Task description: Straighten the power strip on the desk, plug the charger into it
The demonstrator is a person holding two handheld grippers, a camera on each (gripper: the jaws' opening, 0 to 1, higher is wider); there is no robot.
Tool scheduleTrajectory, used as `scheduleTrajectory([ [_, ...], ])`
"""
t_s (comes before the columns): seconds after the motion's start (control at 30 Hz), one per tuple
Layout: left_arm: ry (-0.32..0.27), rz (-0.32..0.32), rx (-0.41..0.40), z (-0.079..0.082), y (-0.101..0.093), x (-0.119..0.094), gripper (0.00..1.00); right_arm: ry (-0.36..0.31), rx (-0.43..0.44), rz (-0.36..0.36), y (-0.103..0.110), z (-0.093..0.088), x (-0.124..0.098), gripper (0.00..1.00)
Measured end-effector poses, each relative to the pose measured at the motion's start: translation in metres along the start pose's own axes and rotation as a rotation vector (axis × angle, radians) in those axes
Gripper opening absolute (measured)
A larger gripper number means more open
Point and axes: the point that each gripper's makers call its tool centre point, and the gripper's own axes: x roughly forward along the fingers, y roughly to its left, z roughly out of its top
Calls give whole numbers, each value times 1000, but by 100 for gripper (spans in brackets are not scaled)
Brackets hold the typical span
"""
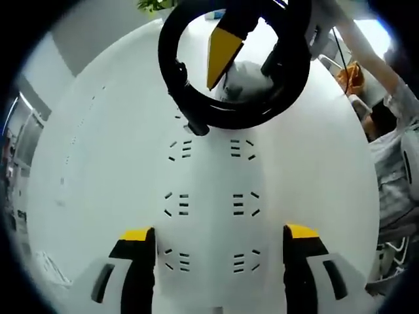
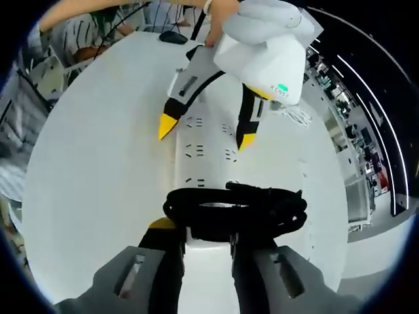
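left gripper (image 1: 219, 239): jaws spread wide, straddling the power strip (image 1: 211, 203) without a grip, black with yellow tips. right gripper (image 2: 208, 239): jaws closed on the strip's end, beside the coiled cable (image 2: 234, 208). power strip: long, white, smooth plastic, rows of slotted sockets, flat on the round white desk (image 1: 98, 170). cable: black, looped.
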Motion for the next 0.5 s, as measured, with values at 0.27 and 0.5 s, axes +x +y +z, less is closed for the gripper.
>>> scheduleTrajectory([
  [0.27,-125,-43,-50,11,-7,-3,96,-69,6,2,-1,2,0,25],
  [0.5,-200,2,-39,18,0,-14,99,-151,56,26,3,5,-3,32],
])
